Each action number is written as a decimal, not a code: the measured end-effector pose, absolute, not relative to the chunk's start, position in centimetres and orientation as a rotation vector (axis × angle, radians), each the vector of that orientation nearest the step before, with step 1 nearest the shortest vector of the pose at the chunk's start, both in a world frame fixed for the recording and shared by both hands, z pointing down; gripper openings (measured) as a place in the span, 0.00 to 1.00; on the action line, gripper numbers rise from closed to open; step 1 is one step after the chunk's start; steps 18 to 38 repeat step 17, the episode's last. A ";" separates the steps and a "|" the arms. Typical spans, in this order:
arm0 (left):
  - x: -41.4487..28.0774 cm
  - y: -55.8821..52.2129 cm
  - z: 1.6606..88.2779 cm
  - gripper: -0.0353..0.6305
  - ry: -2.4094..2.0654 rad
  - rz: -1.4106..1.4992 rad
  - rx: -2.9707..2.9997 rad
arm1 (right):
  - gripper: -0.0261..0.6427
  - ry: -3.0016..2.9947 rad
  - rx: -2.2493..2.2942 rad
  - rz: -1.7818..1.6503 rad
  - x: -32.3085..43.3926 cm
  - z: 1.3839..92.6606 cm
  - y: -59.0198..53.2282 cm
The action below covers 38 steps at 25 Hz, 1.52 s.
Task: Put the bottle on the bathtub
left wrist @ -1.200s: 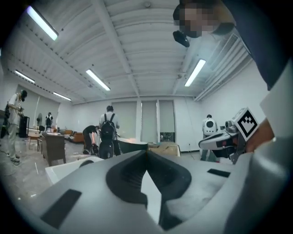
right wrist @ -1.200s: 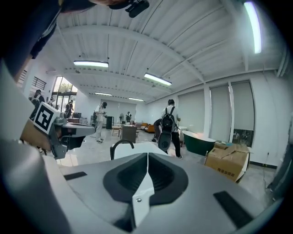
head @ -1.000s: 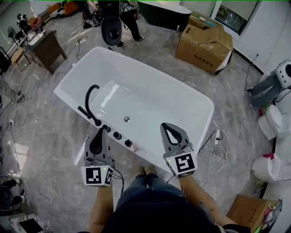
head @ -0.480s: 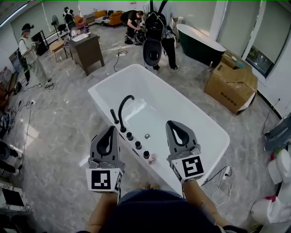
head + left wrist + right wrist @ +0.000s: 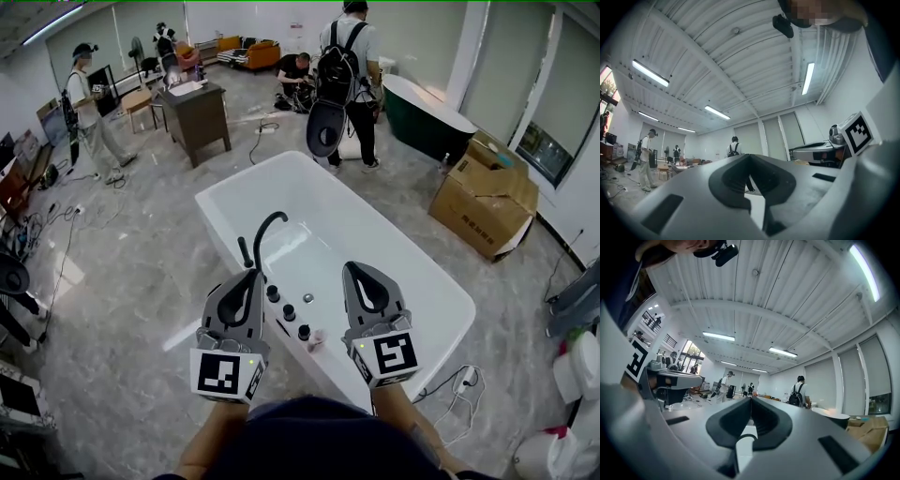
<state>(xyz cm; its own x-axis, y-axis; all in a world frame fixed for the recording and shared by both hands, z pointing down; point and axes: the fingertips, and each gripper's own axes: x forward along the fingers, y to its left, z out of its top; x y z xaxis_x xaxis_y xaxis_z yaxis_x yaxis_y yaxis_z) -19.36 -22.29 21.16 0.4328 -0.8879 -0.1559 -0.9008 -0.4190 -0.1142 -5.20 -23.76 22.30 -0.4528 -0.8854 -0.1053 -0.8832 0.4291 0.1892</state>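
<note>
While over bathtub (image 5: 427, 272), left gripper (image 5: 252, 275) and right gripper (image 5: 355, 268) point forward

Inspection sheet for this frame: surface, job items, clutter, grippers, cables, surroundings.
Surface: white bathtub; black faucet and black knobs on its near rim.
Job's things: no clear bottle seen; small pink item on the rim, too small to identify.
Clutter: cardboard box on the floor.
Grippers: left gripper and right gripper shut, jaws empty.
Cables: white cable on the floor beside the tub.
Surroundings: person with backpack, dark green tub, wooden desk.
</note>
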 end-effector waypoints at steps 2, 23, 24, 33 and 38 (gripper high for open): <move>-18.7 -22.2 21.2 0.09 1.571 0.108 -2.506 | 0.08 -2.647 1.646 -0.339 -4.7 22.3 -23.6; -15.2 -20.3 23.1 0.09 1.574 0.121 -2.492 | 0.08 -2.664 1.632 -0.346 -1.2 24.3 -22.1; -15.2 -20.3 23.1 0.09 1.574 0.121 -2.492 | 0.08 -2.664 1.632 -0.346 -1.2 24.3 -22.1; -15.2 -20.3 23.1 0.09 1.574 0.121 -2.492 | 0.08 -2.664 1.632 -0.346 -1.2 24.3 -22.1; -15.2 -20.3 23.1 0.09 1.574 0.121 -2.492 | 0.08 -2.664 1.632 -0.346 -1.2 24.3 -22.1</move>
